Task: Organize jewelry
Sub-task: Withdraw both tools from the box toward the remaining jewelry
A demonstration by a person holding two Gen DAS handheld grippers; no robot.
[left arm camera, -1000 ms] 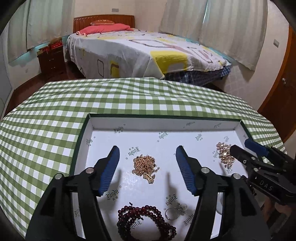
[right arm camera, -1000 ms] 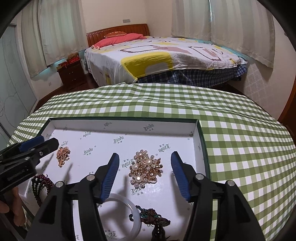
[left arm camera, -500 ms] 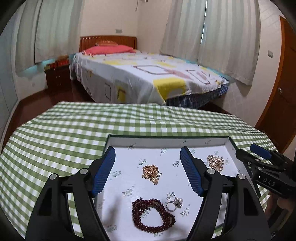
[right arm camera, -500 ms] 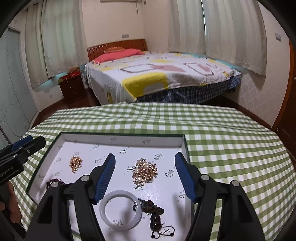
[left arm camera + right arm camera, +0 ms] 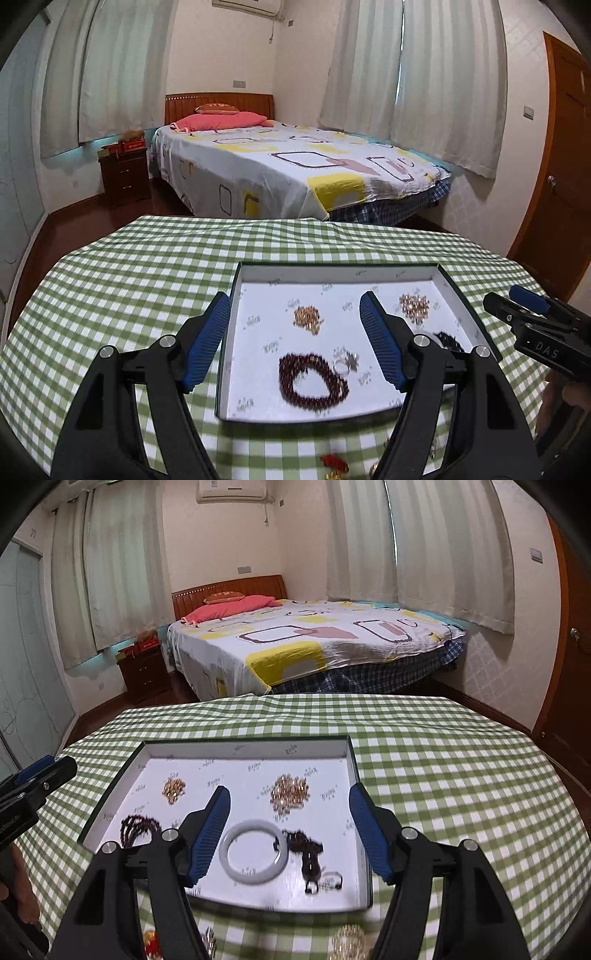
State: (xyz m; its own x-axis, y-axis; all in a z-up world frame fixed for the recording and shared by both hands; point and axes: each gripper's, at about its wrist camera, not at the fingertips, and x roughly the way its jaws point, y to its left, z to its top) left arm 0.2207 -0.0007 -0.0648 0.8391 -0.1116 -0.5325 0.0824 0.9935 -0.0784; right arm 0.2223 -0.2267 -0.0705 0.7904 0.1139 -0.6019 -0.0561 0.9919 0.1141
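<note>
Both the left gripper and right gripper hang released and empty above the white box tray. Loose pieces like the red charm sit on the checked tablecloth just near of it, so I'd drop low and pinch one piece cleanly.

A shallow white-lined tray with dark rim lies flat below the left claw and right claw. Between the right claw's tips rest a white bangle and pearl-and-gold brooch; between the left's, a dark red bead bracelet and small gold cluster.
</note>
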